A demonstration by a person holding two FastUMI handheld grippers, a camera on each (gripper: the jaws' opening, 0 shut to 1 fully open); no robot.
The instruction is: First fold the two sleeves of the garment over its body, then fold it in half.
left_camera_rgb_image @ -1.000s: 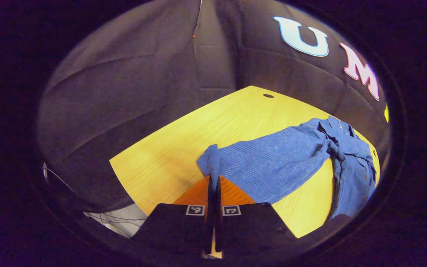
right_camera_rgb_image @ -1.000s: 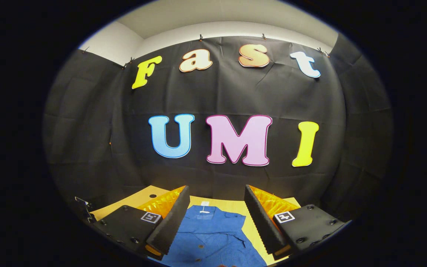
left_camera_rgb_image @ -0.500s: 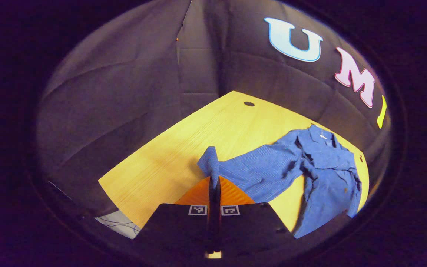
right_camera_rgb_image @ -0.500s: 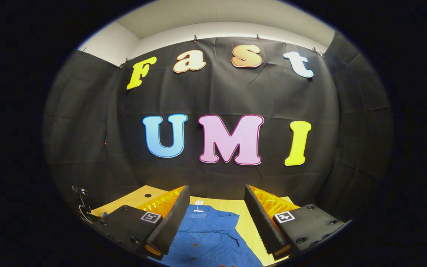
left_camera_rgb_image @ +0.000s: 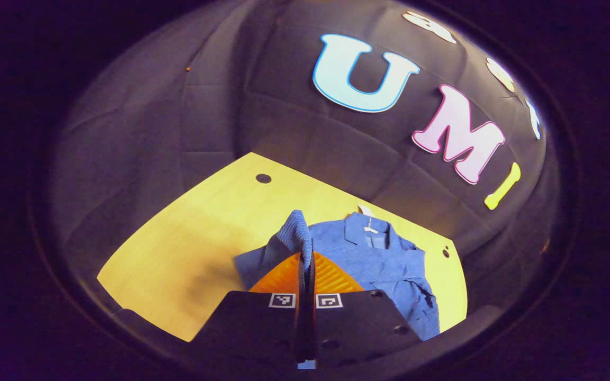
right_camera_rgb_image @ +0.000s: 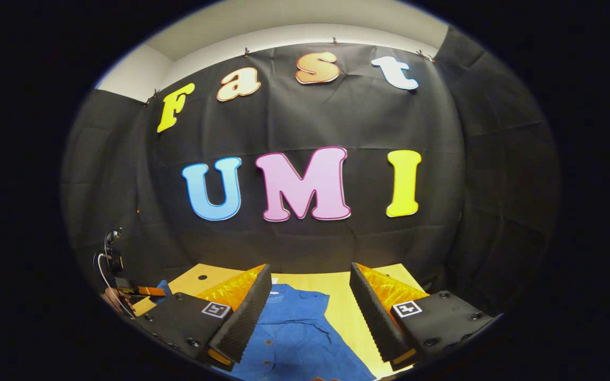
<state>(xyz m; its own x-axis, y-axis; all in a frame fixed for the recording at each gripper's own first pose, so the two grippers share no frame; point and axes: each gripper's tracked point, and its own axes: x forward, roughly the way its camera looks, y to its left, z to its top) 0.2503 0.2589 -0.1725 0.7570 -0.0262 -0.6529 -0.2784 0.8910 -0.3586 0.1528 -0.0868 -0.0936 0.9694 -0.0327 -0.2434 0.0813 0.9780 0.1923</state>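
Note:
A blue button-up shirt [left_camera_rgb_image: 374,259] lies on the yellow wooden table [left_camera_rgb_image: 194,238], collar toward the back wall. My left gripper [left_camera_rgb_image: 305,254] is shut on the end of one blue sleeve [left_camera_rgb_image: 293,233], holding it lifted over the shirt's near side. In the right gripper view the same shirt [right_camera_rgb_image: 294,333] lies below my right gripper [right_camera_rgb_image: 310,291], which hangs open above it with nothing between its fingers. At the far left of that view the other gripper [right_camera_rgb_image: 141,291] shows small, with a hand behind it and a bit of blue cloth.
Black cloth walls close in the table at the back and sides. The tabletop has a small round hole [left_camera_rgb_image: 263,178] near its back left corner and bare wood left of the shirt. A cable [right_camera_rgb_image: 105,259] hangs at the left in the right gripper view.
The left gripper has swung the held sleeve in toward the shirt's body, so the sleeve is no longer stretched out. The right gripper stayed open and shifted slightly.

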